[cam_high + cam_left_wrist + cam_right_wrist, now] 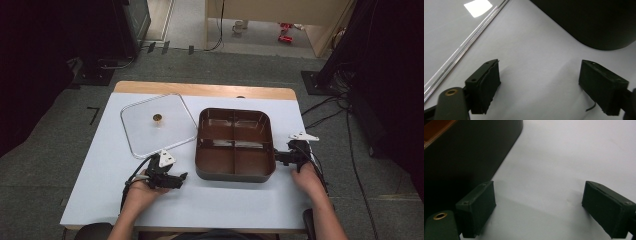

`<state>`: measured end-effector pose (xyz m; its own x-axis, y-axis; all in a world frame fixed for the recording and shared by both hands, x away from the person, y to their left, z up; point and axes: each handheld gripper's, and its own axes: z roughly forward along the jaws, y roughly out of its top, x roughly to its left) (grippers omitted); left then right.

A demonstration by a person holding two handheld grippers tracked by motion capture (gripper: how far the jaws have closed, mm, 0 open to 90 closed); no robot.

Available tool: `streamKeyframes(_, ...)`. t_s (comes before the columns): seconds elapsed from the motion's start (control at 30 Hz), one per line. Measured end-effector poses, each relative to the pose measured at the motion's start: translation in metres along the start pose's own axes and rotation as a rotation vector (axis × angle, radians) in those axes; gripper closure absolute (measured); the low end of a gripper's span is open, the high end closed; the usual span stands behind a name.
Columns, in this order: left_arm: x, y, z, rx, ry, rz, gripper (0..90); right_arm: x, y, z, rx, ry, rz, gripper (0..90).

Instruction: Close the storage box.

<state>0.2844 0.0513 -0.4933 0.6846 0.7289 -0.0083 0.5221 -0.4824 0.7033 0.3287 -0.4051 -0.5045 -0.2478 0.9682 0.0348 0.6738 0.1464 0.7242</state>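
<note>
Four-compartment brown tray (235, 145) is sitting between both grippers' spread fingers (484, 87), glass lid (157, 125) lying beyond the left gripper (181, 177); right gripper (276, 156) fingers are pinching nothing.

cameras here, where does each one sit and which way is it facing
High view: above the person's side, looking forward and down on the table; both forearms, left gripper, right gripper.
Left gripper view: rides the left gripper, facing the tabletop between open jaws; glass lid edge and pot.
Right gripper view: rides the right gripper, jaws open, beside the pot.
Shared: pot and white tabletop.
</note>
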Motion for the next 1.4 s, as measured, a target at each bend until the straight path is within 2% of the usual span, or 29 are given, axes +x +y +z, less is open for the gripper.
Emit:
streamKeyframes(0.03, 0.000, 0.000, 0.000, 0.002, 0.000, -0.002, 24.1, 0.000, 0.000, 0.000, 0.000, 0.000, 0.000, 11.0)
streamKeyframes(0.27, 0.003, 0.005, -0.003, 0.024, -0.013, -0.010, 24.6, 0.000, 0.000, 0.000, 0.000, 0.000, 0.000, 11.0)
streamKeyframes(0.37, 0.006, 0.008, -0.010, 0.018, -0.016, -0.013, 24.7, 0.000, 0.000, 0.000, -0.001, 0.000, -0.001, 11.0)
streamKeyframes(0.5, 0.006, 0.009, -0.019, 0.006, -0.006, -0.002, 26.2, 0.000, 0.000, 0.000, -0.001, 0.000, 0.000, 11.0)
streamKeyframes(0.6, 0.006, 0.010, -0.022, -0.002, -0.014, 0.007, 26.2, 0.000, 0.000, 0.000, 0.000, 0.000, 0.000, 11.0)
streamKeyframes(0.73, 0.005, 0.012, -0.023, 0.007, -0.014, 0.019, 26.3, 0.000, 0.000, 0.000, 0.000, 0.000, 0.000, 11.0)
streamKeyframes(0.77, 0.006, 0.014, -0.023, 0.008, -0.016, 0.007, 26.3, 0.000, 0.000, 0.000, 0.000, 0.000, -0.001, 11.0)
streamKeyframes(0.87, 0.008, 0.017, -0.024, 0.007, -0.024, 0.002, 29.9, 0.000, 0.000, 0.000, 0.000, 0.000, 0.000, 11.0)
streamKeyframes(1.1, 0.007, 0.023, -0.023, 0.006, -0.054, -0.009, 28.5, 0.000, 0.000, 0.000, -0.001, 0.000, 0.000, 11.0)
streamKeyframes(1.4, 0.010, 0.035, -0.021, 0.013, -0.063, 0.010, 28.3, 0.000, 0.000, 0.000, 0.000, 0.000, 0.000, 11.0)
